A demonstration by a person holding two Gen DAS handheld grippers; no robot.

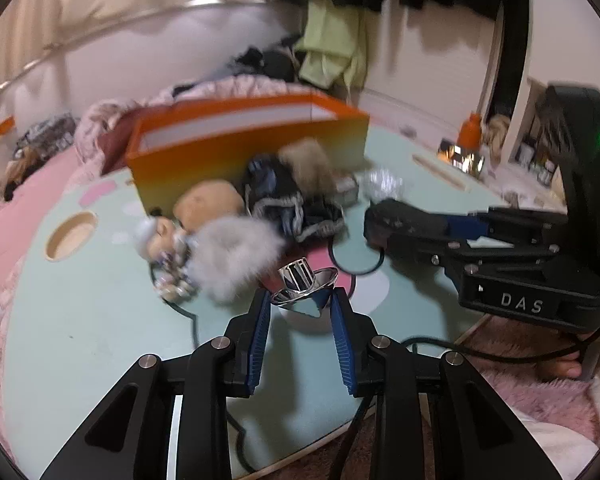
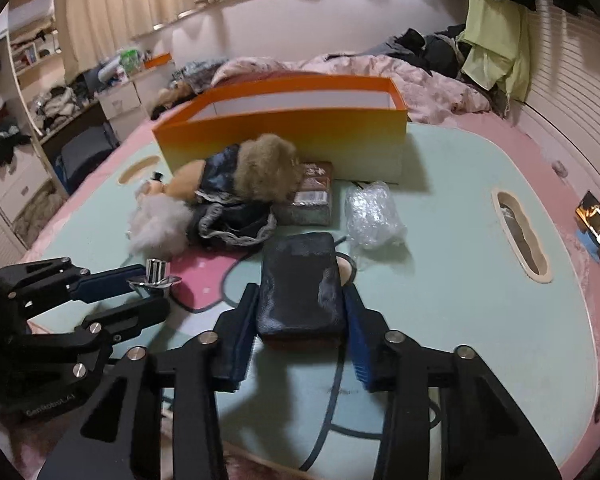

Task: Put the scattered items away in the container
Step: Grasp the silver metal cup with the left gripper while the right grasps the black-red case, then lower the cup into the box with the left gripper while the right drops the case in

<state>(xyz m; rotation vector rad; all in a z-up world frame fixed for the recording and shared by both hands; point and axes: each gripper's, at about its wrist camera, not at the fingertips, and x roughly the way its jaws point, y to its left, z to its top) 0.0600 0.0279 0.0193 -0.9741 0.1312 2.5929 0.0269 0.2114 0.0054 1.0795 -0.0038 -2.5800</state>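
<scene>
Two grips closed, orange box waiting at twelve o'clock.

We had the left gripper [image 1: 300, 300] pinched on a chrome funnel-shaped piece [image 1: 303, 286], hard and slippery-looking, and the right gripper [image 2: 300, 304] clamped on a dark padded pouch [image 2: 300, 284], seemingly soft and light. Beyond, the orange box [image 2: 284, 136] stood on the mint surface [image 2: 460, 280] atop a bed.

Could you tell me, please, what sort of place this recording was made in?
Most likely a lived-in bedroom: a rumpled pink quilted bedspread lies behind the pale green low table, cream curtains hang along the wall, and cluttered white shelves stand to one side.
</scene>
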